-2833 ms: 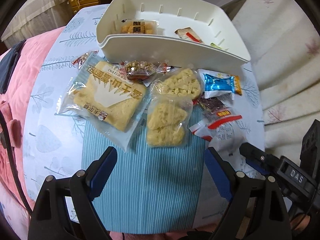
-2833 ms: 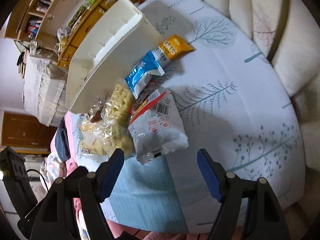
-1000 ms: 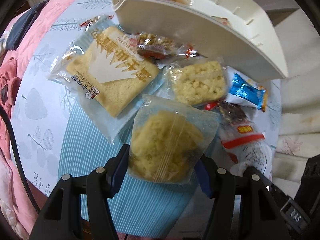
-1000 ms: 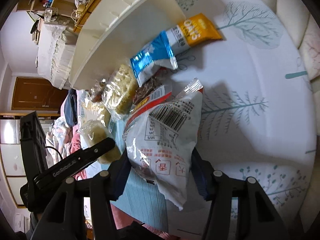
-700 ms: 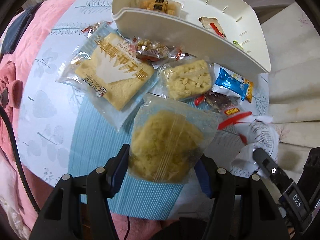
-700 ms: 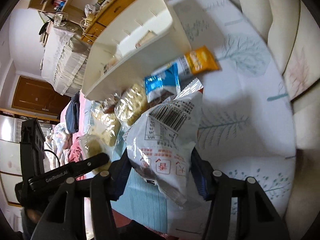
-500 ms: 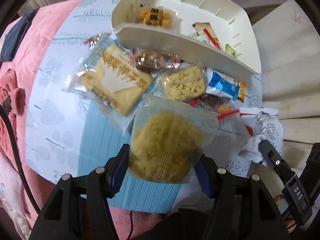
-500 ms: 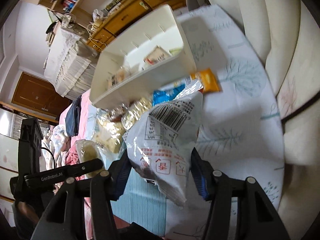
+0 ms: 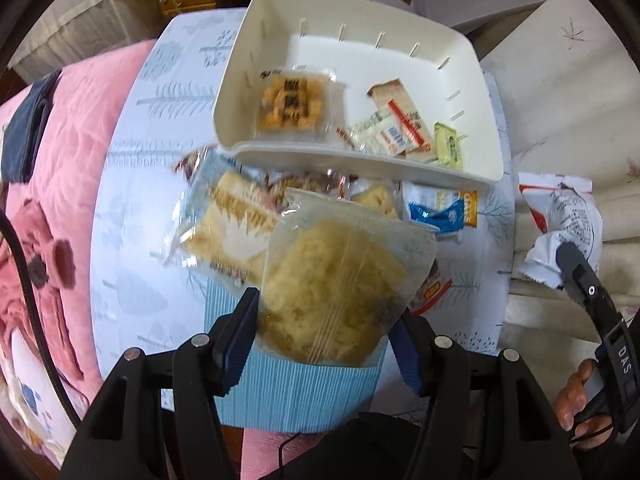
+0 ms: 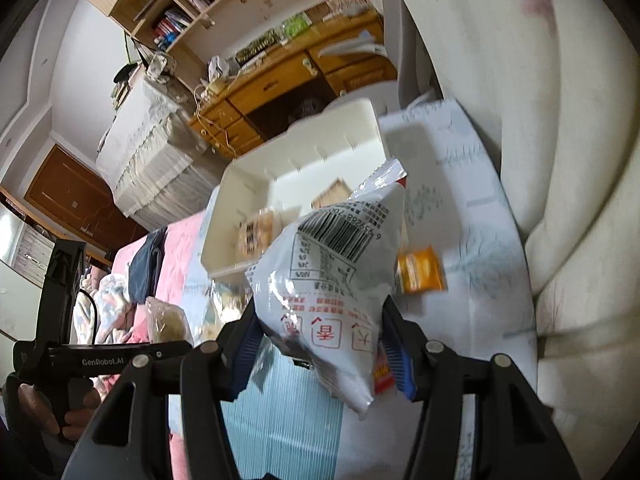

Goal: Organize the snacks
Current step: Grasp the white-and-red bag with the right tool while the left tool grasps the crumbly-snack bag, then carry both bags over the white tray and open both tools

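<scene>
Your left gripper (image 9: 324,332) points down over the tabletop (image 9: 132,240); its jaws are clamped on a clear bag of yellow crumbly snack (image 9: 340,280), which hangs clear of the surface. Your right gripper (image 10: 318,340) has its jaws closed on a white crinkly packet (image 10: 332,280) with a barcode and red print; that packet is also lifted off the tabletop, and in the left view it shows at the far right edge, well apart from the pile.

Ahead of both grippers sits a white bin (image 9: 360,158) on the tabletop; it already holds an orange cracker pack (image 9: 292,106), a few slim wrapped bars (image 9: 396,128) and a small pale green sachet (image 9: 448,144); most of its floor is bare.

Several snacks are not yet sorted; just in front of the bin lie a large wrapped slice of cake (image 9: 228,228), a small twisted wrapper of nuts (image 9: 304,184), another clear bag of yellow snack, mostly hidden behind the held one, a blue and orange bar (image 9: 444,210), and a red-labelled packet (image 9: 432,288) peeking out beside your left jaws.

Judging by this, the job looks well short of half done; the two held bags seem bound for the bin, and about five items would remain after them.
</scene>
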`<state>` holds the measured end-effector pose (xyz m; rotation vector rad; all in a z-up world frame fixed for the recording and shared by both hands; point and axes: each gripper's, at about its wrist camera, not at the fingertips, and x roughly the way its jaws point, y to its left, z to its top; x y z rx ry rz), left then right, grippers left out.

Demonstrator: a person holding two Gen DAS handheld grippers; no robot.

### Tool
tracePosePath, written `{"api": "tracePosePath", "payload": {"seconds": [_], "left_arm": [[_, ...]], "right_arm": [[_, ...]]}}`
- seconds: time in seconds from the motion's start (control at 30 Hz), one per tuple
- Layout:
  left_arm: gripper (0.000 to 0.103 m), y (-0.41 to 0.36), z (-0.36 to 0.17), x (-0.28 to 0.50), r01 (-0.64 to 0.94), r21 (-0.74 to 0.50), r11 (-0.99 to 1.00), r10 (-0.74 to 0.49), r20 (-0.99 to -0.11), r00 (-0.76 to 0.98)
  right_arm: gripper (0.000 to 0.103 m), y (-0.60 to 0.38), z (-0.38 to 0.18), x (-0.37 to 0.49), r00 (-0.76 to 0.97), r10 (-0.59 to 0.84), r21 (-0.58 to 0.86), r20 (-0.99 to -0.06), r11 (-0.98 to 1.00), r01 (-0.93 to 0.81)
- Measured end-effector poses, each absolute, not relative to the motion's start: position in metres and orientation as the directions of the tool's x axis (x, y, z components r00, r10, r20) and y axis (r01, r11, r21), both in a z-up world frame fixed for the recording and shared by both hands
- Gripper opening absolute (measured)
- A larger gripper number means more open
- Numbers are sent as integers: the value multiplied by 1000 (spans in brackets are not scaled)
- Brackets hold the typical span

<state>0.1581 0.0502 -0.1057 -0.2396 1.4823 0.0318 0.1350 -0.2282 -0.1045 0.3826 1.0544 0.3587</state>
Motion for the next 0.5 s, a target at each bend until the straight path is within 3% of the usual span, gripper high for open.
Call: {"api": "tracePosePath", "payload": {"seconds": [0.5], "left_arm": [[61, 47, -92, 252, -58, -151, 987, -140, -977, 161]], "right_arm": [[56, -203, -98, 205, 556, 400, 417, -728, 903, -104]]}}
